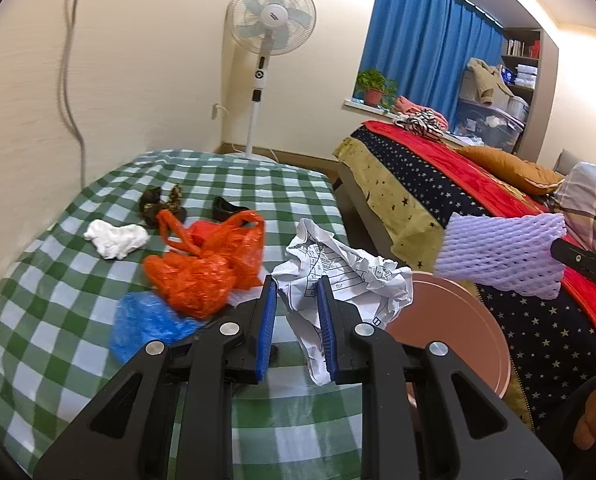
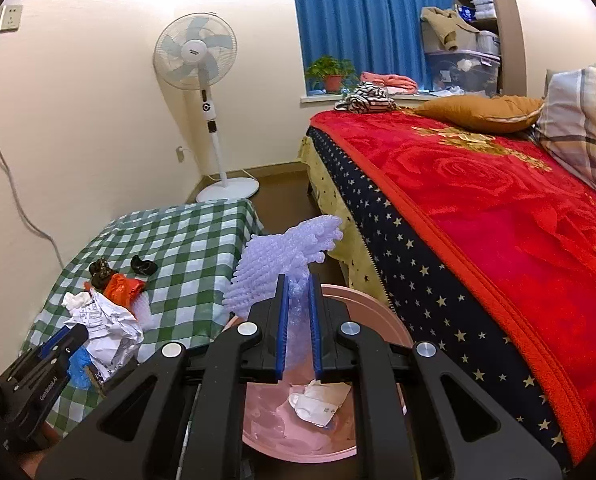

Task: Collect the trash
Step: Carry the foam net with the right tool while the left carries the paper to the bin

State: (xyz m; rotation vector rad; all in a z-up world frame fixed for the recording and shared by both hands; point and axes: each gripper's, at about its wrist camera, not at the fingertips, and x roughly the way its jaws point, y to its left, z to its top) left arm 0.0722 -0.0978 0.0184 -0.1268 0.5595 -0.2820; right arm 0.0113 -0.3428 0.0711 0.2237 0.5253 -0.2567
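Right wrist view: the pale lilac foam fruit net (image 2: 273, 264), knobbly and flared, is pinched between the blue pads of the right gripper (image 2: 298, 320) directly above the round pink plastic bin (image 2: 378, 312). The left gripper (image 1: 295, 328) pinches the crumpled printed white paper (image 1: 350, 276) above the green-checked tablecloth (image 1: 57, 312).

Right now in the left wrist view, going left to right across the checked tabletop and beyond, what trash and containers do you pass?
White tissue wad → orange plastic bag → crumpled printed paper → pink bin → white foam net, held by the right gripper.
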